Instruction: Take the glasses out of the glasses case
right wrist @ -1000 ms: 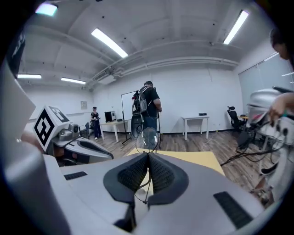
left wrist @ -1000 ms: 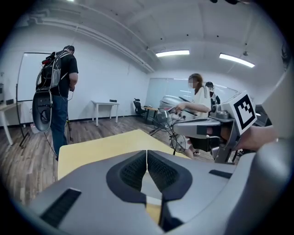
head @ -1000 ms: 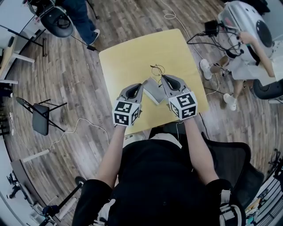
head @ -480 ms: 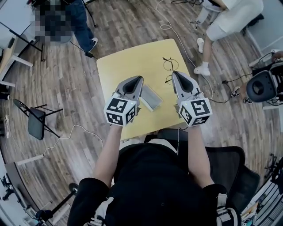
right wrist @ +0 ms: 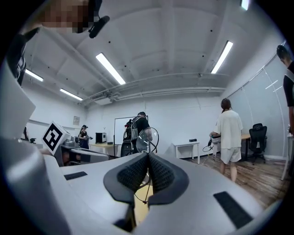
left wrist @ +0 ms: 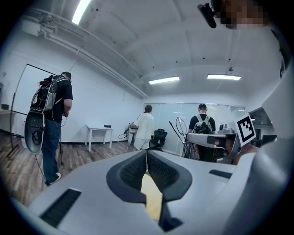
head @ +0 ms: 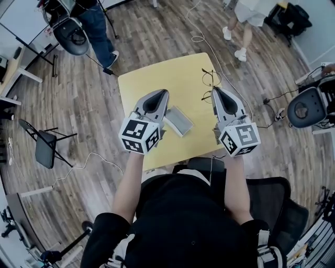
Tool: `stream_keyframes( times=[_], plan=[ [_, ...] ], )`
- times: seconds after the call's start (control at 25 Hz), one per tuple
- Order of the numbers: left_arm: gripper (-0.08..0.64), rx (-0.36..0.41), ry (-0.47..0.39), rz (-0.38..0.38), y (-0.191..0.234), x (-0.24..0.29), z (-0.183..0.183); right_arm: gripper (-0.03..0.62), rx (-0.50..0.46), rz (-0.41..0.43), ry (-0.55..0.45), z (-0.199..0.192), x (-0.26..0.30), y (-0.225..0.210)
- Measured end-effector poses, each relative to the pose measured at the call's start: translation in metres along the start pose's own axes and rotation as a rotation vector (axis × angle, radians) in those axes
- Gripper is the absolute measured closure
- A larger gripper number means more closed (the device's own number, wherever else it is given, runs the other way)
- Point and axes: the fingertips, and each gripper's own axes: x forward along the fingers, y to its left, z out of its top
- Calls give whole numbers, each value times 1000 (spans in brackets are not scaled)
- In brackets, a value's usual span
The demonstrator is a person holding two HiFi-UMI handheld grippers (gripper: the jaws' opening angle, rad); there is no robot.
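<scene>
The grey glasses case [head: 179,120] lies on the yellow table [head: 157,78], below and between my two grippers. My right gripper [head: 215,90] is shut on the thin wire-framed glasses [head: 208,84], which hang in the air past its tips, off to the right of the case. In the right gripper view a round lens [right wrist: 148,139] stands just beyond the closed right gripper [right wrist: 148,154], with wire caught between the pads. My left gripper [head: 161,92] is held above the table left of the case. In its own view the left gripper [left wrist: 146,152] is shut with nothing in it.
Cables [head: 196,36] trail over the wooden floor beyond the table. People stand at the far left [head: 99,26] and far right [head: 246,13]. A folding chair [head: 44,141] stands to the left and an office chair [head: 306,107] to the right.
Both grippers have risen from the table. The right one has carried the glasses up and to the right, away from the case. The left one has come off the case, which stays on the table.
</scene>
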Motion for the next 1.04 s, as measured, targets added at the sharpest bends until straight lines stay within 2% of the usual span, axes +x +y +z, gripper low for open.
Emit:
stream_keyframes(
  times=[1.04],
  plan=[
    [535,7,26,17,-2,-2,-4,571,3,15,-12,9,-13,-5]
  ],
)
